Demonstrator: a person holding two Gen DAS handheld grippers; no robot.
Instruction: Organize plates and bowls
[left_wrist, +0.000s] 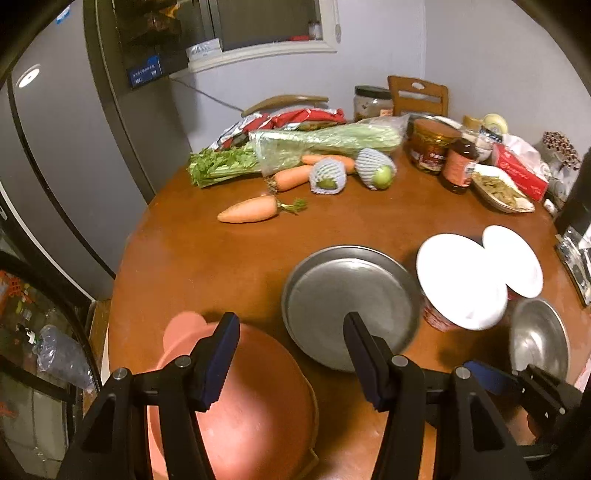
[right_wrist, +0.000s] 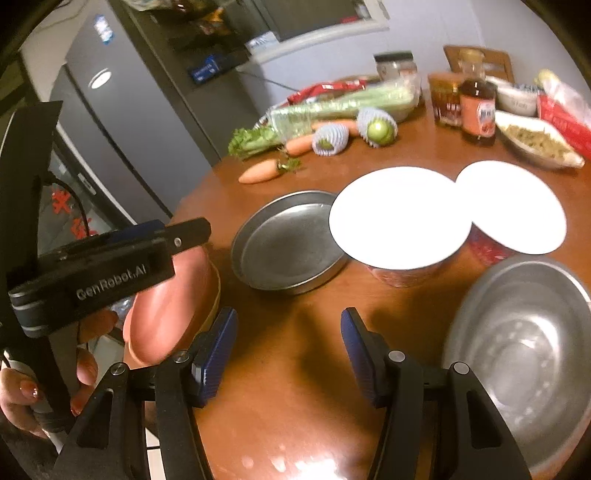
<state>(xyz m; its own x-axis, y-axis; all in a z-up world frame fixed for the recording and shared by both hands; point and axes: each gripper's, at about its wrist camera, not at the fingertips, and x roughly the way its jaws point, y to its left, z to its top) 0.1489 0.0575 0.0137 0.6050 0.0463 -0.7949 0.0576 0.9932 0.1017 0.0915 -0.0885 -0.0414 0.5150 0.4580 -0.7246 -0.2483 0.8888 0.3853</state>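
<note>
A pink plastic bowl (left_wrist: 255, 410) lies upside down at the table's near left edge. My left gripper (left_wrist: 291, 332) is open just above it, its left finger over the bowl's base. A flat metal plate (left_wrist: 347, 306) sits in the middle; it also shows in the right wrist view (right_wrist: 288, 243). Two red bowls with white insides (left_wrist: 461, 280) (right_wrist: 399, 218) (right_wrist: 513, 206) stand to its right. A metal bowl (right_wrist: 524, 354) sits at the near right. My right gripper (right_wrist: 290, 332) is open and empty over bare table between the pink bowl (right_wrist: 166, 306) and the metal bowl.
Carrots (left_wrist: 247, 211), celery (left_wrist: 295, 147), netted fruit (left_wrist: 375, 168), jars (left_wrist: 432, 144), a sauce bottle (left_wrist: 458, 166) and a dish of food (left_wrist: 498, 188) crowd the table's far side. A fridge (left_wrist: 74, 155) stands left of the round brown table (left_wrist: 207, 258).
</note>
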